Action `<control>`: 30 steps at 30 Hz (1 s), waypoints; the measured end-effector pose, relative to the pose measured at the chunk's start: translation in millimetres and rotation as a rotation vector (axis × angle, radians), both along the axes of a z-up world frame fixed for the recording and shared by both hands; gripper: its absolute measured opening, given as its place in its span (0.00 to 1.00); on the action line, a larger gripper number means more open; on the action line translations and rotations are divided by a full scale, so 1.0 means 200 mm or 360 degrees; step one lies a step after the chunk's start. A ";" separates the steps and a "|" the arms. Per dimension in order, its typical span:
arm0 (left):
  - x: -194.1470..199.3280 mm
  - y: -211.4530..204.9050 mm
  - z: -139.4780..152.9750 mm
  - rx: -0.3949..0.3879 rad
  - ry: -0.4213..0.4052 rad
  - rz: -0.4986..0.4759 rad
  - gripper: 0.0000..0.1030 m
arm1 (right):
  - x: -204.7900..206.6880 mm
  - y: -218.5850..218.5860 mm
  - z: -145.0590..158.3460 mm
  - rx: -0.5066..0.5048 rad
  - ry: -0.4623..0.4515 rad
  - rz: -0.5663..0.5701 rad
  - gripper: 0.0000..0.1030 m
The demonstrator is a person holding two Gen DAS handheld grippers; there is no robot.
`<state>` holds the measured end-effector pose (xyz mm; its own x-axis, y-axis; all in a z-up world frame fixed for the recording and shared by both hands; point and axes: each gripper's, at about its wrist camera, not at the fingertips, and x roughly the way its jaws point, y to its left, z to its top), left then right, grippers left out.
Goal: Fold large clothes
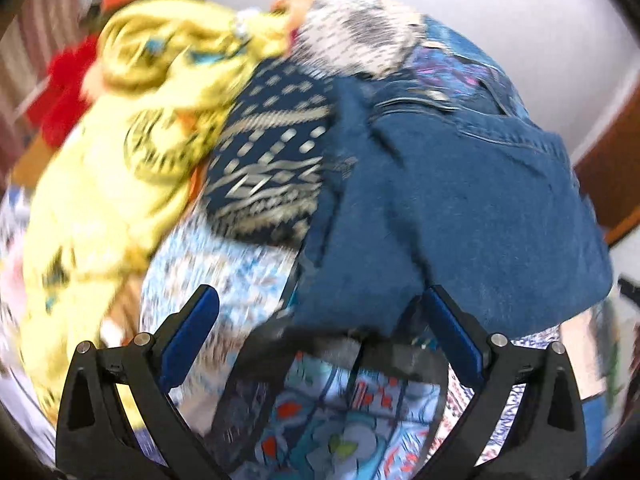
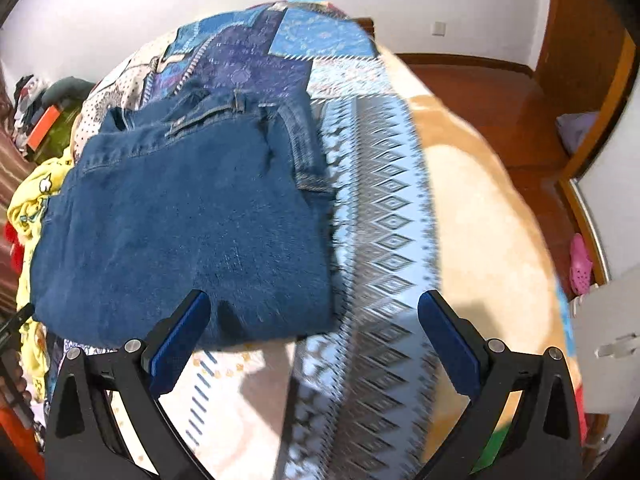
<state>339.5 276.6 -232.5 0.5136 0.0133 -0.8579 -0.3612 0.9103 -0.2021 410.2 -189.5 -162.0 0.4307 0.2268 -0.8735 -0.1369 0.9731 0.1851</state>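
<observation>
A pair of blue jeans (image 2: 192,216) lies folded in a block on the patterned bedspread (image 2: 384,208). It also shows in the left wrist view (image 1: 452,216), at right. My left gripper (image 1: 320,300) is open, its blue pads (image 1: 190,332) on either side of the jeans' near edge, holding nothing. My right gripper (image 2: 316,304) is open and empty just in front of the jeans' near right corner, above the bedspread.
A heap of unfolded clothes lies left of the jeans: a yellow garment (image 1: 120,160), a navy patterned one (image 1: 272,168), a white dotted one (image 1: 352,28), a red one (image 1: 64,92). The bed's right edge drops to a wooden floor (image 2: 500,92). A pink shoe (image 2: 580,264) lies there.
</observation>
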 end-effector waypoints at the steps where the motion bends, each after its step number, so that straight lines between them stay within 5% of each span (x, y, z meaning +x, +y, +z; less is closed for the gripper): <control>1: -0.03 0.03 0.00 -0.0079 0.0001 0.0045 0.99 | -0.02 0.00 0.02 -0.0001 -0.0008 0.0004 1.00; 9: -0.18 0.01 -0.08 -0.0854 -0.0176 0.0138 0.99 | -0.13 0.06 0.15 0.0016 -0.0145 0.0064 1.00; 13: -0.13 -0.04 -0.19 -0.1040 -0.0193 0.0141 0.99 | -0.14 0.11 0.15 0.0075 -0.0142 0.0139 1.00; 19: 0.04 -0.10 -0.30 -0.1032 -0.0245 0.0131 0.73 | -0.13 0.18 0.10 0.0055 -0.0128 0.0181 1.00; 27: 0.20 -0.15 -0.28 -0.0917 -0.0382 0.0150 0.59 | -0.09 0.23 -0.01 -0.0038 -0.0038 0.0194 1.00; 30: 0.18 -0.15 -0.17 -0.0793 -0.0440 0.0225 0.35 | -0.09 0.26 -0.01 -0.0043 -0.0019 0.0202 1.00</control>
<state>375.2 247.3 -267.2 0.7420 -0.2723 -0.6126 -0.3453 0.6281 -0.6973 392.6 -136.8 -164.0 0.4107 0.2564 -0.8750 -0.2612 0.9525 0.1565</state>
